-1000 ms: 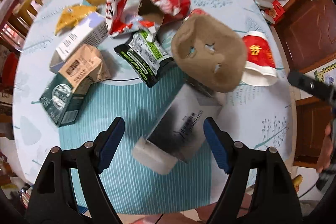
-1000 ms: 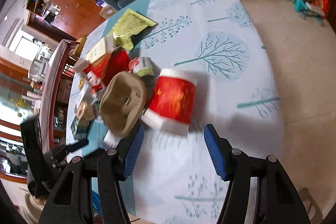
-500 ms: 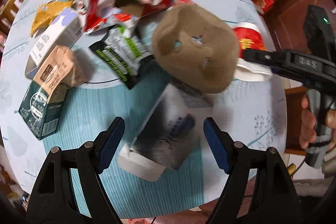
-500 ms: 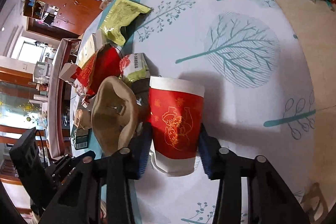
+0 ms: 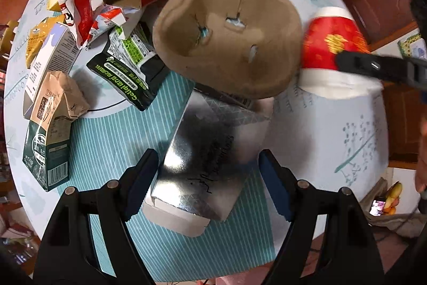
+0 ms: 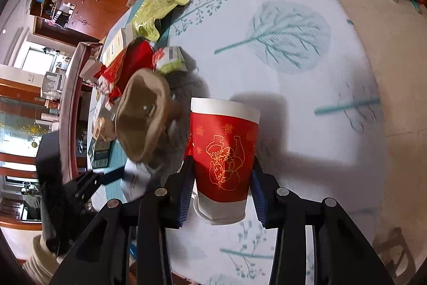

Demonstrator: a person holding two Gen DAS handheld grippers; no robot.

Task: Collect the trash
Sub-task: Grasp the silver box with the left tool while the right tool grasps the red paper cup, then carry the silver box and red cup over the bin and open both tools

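- The right gripper has just been closing, and its blue pads now clamp the sides of the red paper cup, which stands upside down, white rim near the tablecloth.
- The left gripper points down with jaws wide apart, straddling the silver box without visibly pressing it.
- A brown paper tray leans over the box's far end, just beside the cup.
- Cartons and wrappers lie piled beyond.
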